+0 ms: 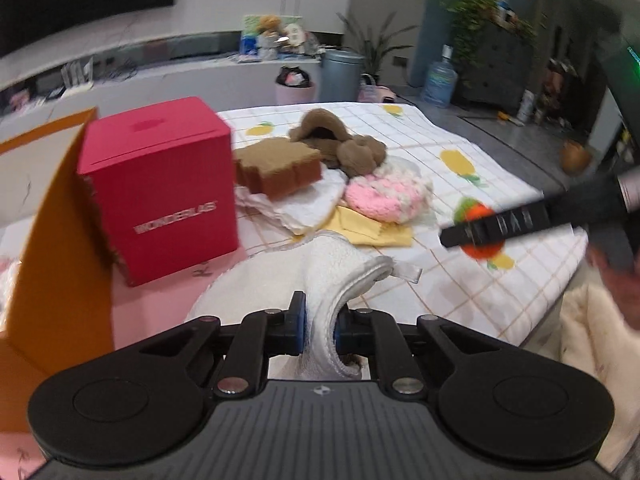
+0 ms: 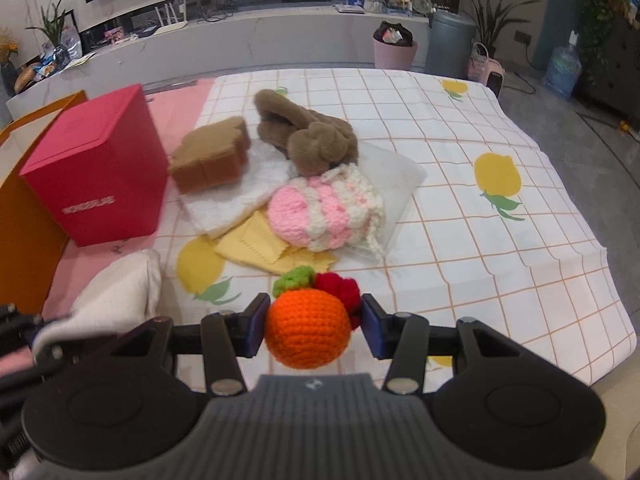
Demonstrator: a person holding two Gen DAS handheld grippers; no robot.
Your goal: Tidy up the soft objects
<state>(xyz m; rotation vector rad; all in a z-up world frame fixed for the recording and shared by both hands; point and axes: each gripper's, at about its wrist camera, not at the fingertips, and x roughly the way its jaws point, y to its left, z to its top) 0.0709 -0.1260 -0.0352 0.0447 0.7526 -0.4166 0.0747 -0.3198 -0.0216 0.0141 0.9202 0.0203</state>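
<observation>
Left hand-held gripper point(image 1: 319, 326): clamped on white fleece cloth point(image 1: 332, 280), lower centre | right hand-held gripper point(image 2: 316, 330): crochet orange point(image 2: 306, 330) held, lower centre | risk: trailing cloth may be snagged on red box point(image 1: 160, 188); round orange may be squeezed out.

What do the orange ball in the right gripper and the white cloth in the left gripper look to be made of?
orange ball: crocheted yarn, judging by its visible stitch loops, matte; green and red yarn tufts on top. white cloth: looks like terry or fleece fabric, nubbly pile, with a smoother stitched edge; the exact fibre is unclear.
</observation>
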